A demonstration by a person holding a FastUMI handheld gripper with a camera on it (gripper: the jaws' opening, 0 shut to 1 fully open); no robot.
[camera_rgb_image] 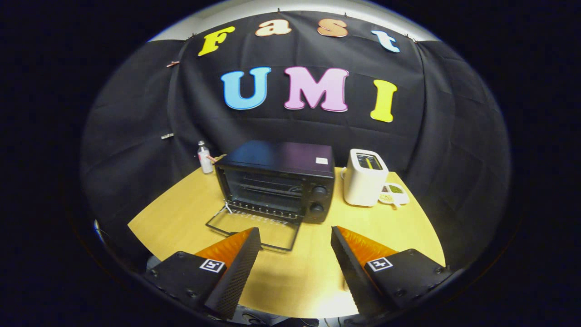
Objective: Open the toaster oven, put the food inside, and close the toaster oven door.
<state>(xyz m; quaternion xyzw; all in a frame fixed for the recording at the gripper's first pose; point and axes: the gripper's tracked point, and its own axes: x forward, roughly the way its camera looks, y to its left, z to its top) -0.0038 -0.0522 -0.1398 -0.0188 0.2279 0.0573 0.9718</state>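
Two gripper fingers spread before black toaster oven, door down.

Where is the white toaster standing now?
In the gripper view, the white toaster stands on the wooden table, right of the black toaster oven, beyond the gripper with open jaws.

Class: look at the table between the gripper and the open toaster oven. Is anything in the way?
Nothing visible is. The hand-held gripper is open and empty, with bare table up to the toaster oven and its lowered door.
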